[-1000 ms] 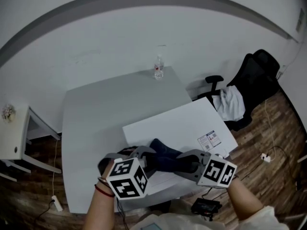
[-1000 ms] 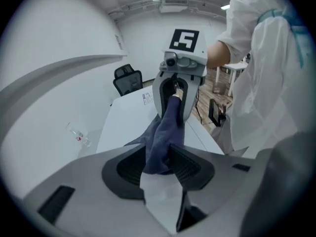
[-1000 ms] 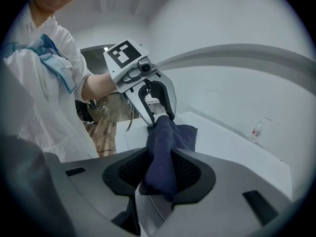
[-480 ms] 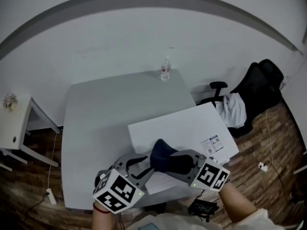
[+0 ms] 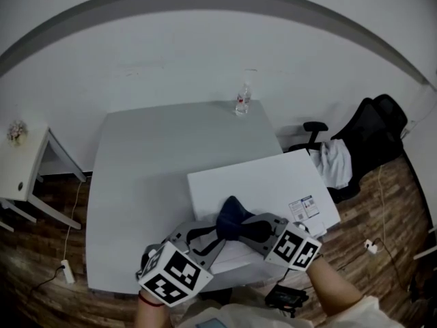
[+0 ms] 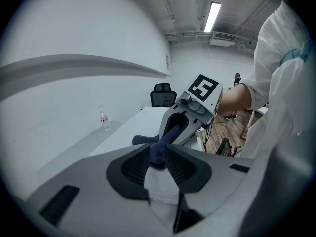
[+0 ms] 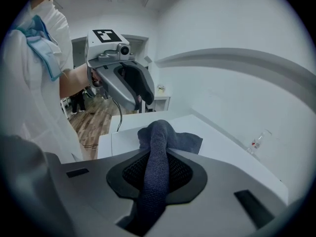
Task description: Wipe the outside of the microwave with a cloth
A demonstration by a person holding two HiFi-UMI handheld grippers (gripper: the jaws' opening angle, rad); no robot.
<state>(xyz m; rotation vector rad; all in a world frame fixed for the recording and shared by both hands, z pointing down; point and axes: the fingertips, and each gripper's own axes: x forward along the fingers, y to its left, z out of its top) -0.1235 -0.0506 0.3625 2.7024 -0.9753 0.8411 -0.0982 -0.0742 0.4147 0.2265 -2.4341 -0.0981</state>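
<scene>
Item: cloth (image 5: pixel 233 216), dark blue knit, bunched on top of the microwave (image 5: pixel 259 180) at its near edge. It is judged soft, light and limp, and best taken by a gathered fold.

Left gripper (image 6: pixel 157 158): jaws just closed, one end of the cloth pinched.

Right gripper (image 7: pixel 157 169): jaws just closed, a rope-like bunch clamped.

Label (image 5: pixel 305 207), at the microwave's near right corner: print too small to be read.

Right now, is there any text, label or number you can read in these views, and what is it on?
Nothing legible.
Sticker on the microwave top: print too small to read.
Water bottle label: red, too small to read.
Left marker cube, right marker cube: square patterns only, no words.
</scene>
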